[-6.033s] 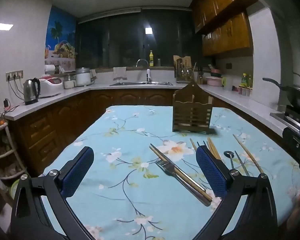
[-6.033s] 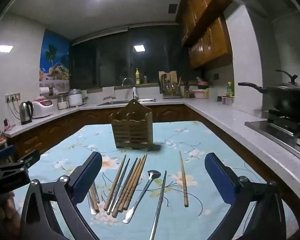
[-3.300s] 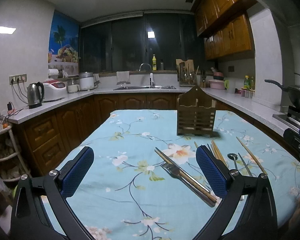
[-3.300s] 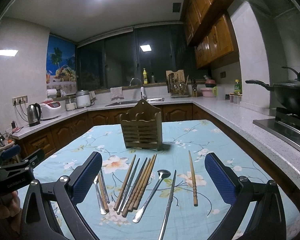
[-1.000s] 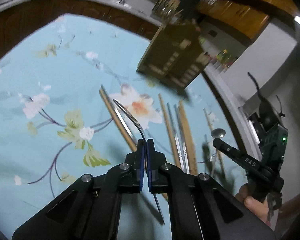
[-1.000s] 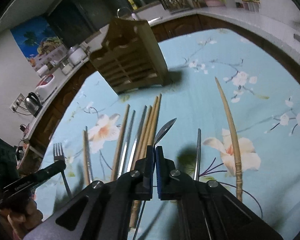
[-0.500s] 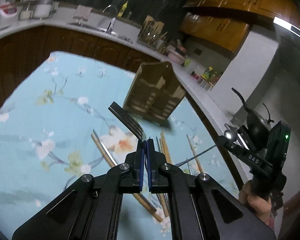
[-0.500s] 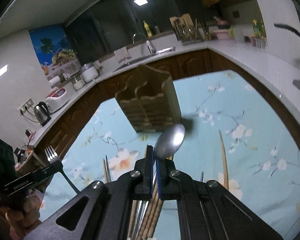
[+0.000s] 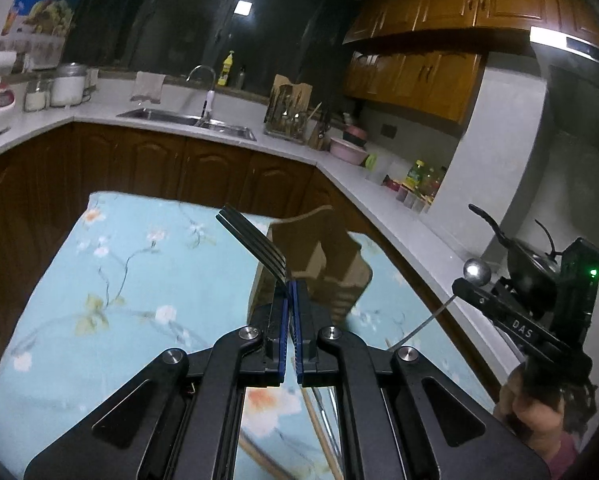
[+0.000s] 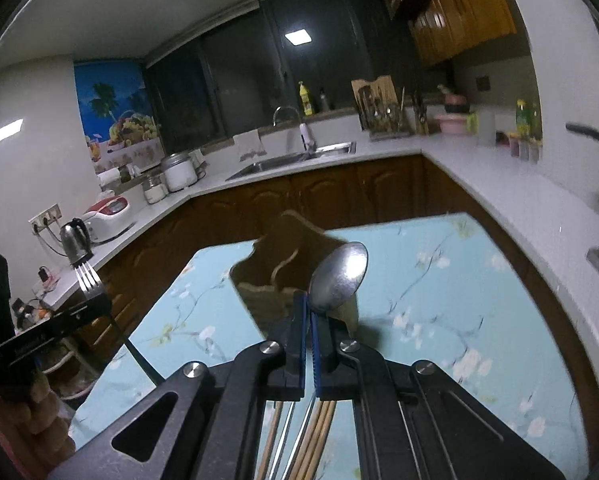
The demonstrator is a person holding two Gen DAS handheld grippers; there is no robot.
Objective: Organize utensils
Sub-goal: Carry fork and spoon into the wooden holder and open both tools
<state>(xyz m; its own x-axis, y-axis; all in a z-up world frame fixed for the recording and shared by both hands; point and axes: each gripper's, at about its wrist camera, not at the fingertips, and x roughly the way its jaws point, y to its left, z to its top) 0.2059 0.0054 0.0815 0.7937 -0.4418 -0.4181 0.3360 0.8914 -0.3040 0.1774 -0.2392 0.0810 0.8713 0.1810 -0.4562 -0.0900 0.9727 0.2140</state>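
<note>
My left gripper (image 9: 290, 286) is shut on a metal fork (image 9: 253, 240), tines up and pointing left, held above the table. My right gripper (image 10: 308, 300) is shut on a metal spoon (image 10: 339, 276), bowl up. The wooden utensil holder (image 9: 319, 264) stands on the floral tablecloth just beyond both grippers; it also shows in the right wrist view (image 10: 275, 276). The right gripper with the spoon (image 9: 476, 271) shows at the right of the left wrist view. The left gripper with the fork (image 10: 86, 278) shows at the left of the right wrist view. Chopsticks (image 10: 319, 440) lie on the table under the right gripper.
The light blue floral tablecloth (image 9: 139, 280) covers the table. A white counter with a sink (image 10: 291, 160) runs along the back. A kettle (image 10: 75, 240) stands at the left, a black pan (image 9: 527, 264) on the stove at the right.
Both grippers have risen and tilted up toward the holder, carrying the fork and the spoon. The holder now sits closer and lower in both views.
</note>
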